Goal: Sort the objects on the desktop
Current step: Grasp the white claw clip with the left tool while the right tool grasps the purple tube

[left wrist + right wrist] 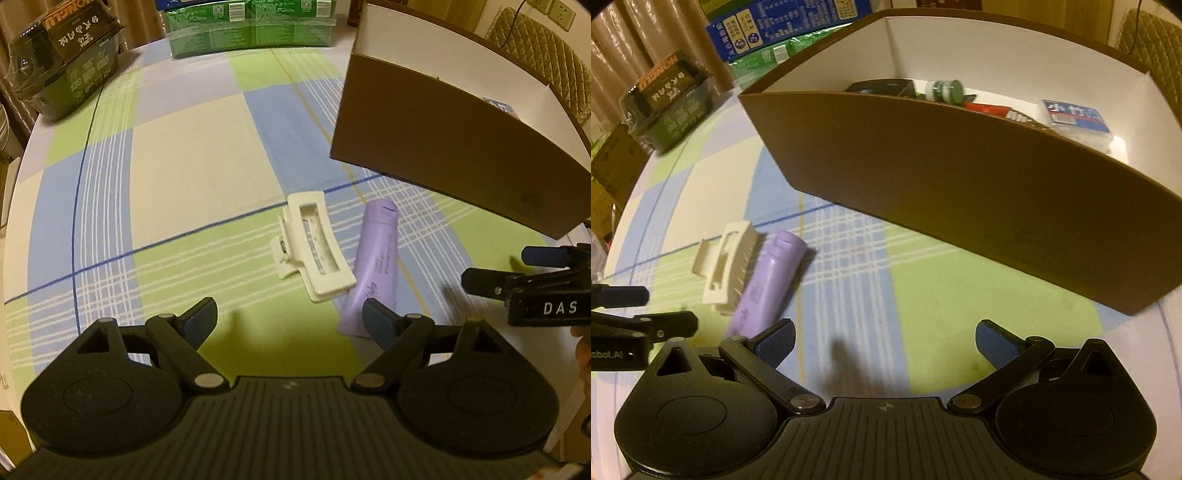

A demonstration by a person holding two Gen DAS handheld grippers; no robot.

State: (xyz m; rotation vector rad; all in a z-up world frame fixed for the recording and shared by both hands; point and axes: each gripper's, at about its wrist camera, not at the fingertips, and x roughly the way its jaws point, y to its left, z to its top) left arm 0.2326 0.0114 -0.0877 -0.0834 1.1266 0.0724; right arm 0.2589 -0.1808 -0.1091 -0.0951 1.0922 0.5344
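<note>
Left gripper [290,319]: jaws wide apart, nothing between the blue-padded fingers [201,321]; it hangs over a green square of the checked tablecloth [184,166], touching no object. No earlier picture, so only the stance is noted.

Just ahead of it, a cream hair claw clip [314,247] — hard plastic, rectangular with a slotted window, teeth on its far side. Lying against the clip's right edge, a lilac squeeze tube [376,258], smooth and matte, cap end pointing away; its crimped end sits behind the left gripper's right finger.

Right gripper [884,345]: jaws also spread wide, empty, over bare cloth just to the right of the tube.

Further right, a brown cardboard box [960,184] with a white interior stands on the cloth, near the tube but apart from it.

The left wrist view shows only the box's outer wall; the right wrist view looks inside — a green-capped bottle [943,90], a blue-labelled packet [1075,116] and a dark item already lie there.
</note>
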